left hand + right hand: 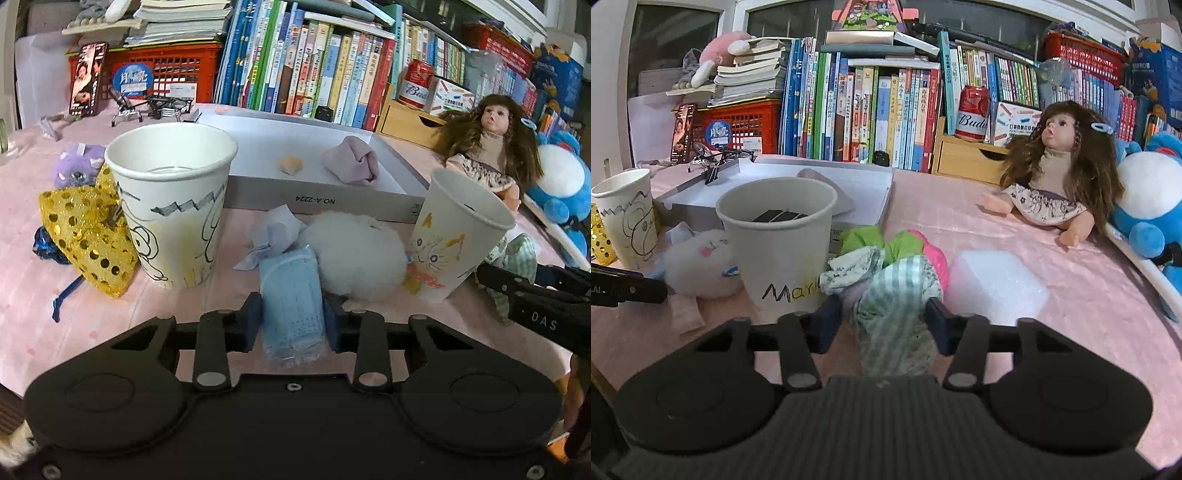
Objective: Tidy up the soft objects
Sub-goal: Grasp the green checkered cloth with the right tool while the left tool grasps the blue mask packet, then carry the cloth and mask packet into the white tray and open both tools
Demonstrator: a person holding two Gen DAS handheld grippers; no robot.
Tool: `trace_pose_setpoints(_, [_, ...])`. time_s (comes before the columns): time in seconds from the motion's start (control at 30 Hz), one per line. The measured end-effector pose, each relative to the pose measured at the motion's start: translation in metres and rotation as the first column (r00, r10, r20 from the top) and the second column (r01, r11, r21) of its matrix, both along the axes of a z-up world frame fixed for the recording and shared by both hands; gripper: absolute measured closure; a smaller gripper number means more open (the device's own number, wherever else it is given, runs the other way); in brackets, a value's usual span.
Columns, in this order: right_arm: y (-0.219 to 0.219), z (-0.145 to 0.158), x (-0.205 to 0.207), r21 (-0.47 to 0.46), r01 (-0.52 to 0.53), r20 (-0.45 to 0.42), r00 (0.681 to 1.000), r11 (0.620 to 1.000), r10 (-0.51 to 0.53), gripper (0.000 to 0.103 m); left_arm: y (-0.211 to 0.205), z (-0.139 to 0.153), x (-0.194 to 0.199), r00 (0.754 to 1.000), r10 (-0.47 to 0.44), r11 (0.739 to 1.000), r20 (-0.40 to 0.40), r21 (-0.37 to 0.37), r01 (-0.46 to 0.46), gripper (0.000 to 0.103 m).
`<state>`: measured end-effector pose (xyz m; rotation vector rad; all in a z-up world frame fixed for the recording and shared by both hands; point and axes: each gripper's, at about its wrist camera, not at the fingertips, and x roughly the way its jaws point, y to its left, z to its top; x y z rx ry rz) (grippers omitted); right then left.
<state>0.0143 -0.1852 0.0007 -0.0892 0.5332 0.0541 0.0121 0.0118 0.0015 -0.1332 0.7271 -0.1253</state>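
Two paper cups [171, 210] [458, 236], one fluffy white toy [356, 251].

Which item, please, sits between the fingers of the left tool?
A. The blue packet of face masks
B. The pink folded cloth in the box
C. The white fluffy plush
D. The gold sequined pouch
A: in the left wrist view the left tool has its blue pads against both sides of the blue packet of face masks.

Pink cloth-covered table [960, 206], packed rows of upright books [871, 110] along back, red plastic crate [177, 70] at left, small wooden drawer unit [964, 157], dark window panes [672, 40] behind, dim indoor light.
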Motion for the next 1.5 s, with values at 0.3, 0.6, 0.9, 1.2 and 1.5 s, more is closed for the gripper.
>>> trace_pose_setpoints(0.3, [0.005,0.004,-0.011,-0.009,-0.007,0.015,1.0,1.0,0.008,0.063,-0.007,0.006,-0.009,0.999,-0.028,0.999,0.017,0.033,0.027,0.072])
trace_pose_setpoints(0.6, [0.005,0.023,-0.029,0.005,0.003,0.049,0.999,1.0,-0.004,0.063,-0.014,0.022,-0.021,0.997,-0.061,0.996,0.043,0.071,0.058,0.072])
trace_pose_setpoints(0.9, [0.005,0.051,-0.043,0.014,0.007,0.097,0.995,1.0,-0.008,0.063,-0.019,0.054,-0.032,0.989,-0.118,0.992,0.092,0.064,0.112,0.072])
trace_pose_setpoints(1.2, [-0.002,0.08,-0.036,0.067,-0.008,0.124,0.992,0.998,0.0,0.063,-0.022,0.09,-0.03,0.974,-0.175,0.984,0.142,0.063,0.167,0.072])
trace_pose_setpoints(1.5, [-0.008,0.102,-0.006,0.147,-0.011,0.082,0.997,0.989,-0.001,0.063,-0.013,0.124,0.006,0.976,-0.161,0.987,0.144,0.047,0.156,0.072])
